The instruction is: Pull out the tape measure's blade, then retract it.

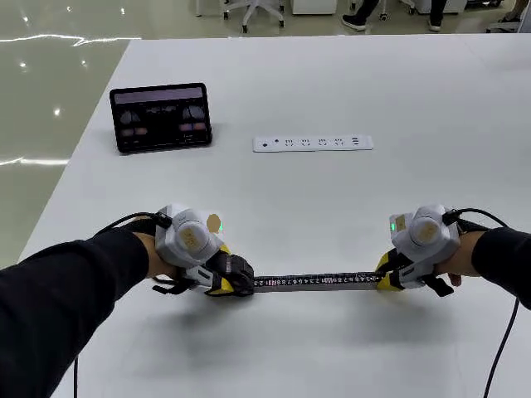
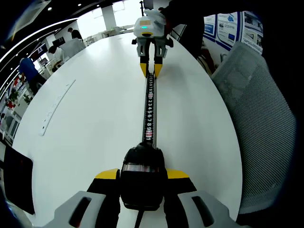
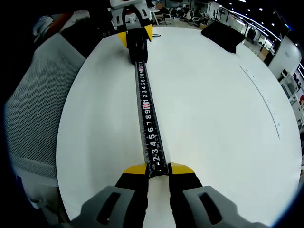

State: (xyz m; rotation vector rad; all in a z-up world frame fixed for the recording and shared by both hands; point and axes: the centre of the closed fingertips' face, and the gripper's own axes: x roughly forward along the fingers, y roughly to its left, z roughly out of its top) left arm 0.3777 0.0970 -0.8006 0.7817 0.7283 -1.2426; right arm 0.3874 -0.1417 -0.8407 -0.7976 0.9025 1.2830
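A black tape measure case [image 1: 234, 274] rests low on the white table, and my left gripper [image 1: 222, 277] is shut on it; the left gripper view has the case [image 2: 142, 178] between the yellow-tipped jaws. The blade [image 1: 317, 282] runs out flat to the right, its numbers facing up. My right gripper [image 1: 387, 278] is shut on the blade's end; in the right gripper view the blade [image 3: 148, 118] leads from my right gripper [image 3: 156, 172] to the case [image 3: 137, 43] at the far end. The left gripper view has the blade [image 2: 149, 107] stretching away to the right gripper [image 2: 152, 70].
A dark tablet [image 1: 160, 116] stands propped at the back left of the table [image 1: 332, 83]. A white power strip [image 1: 313, 143] lies behind the blade. Cables trail from both grippers. A mesh office chair [image 2: 259, 118] stands beside the table edge.
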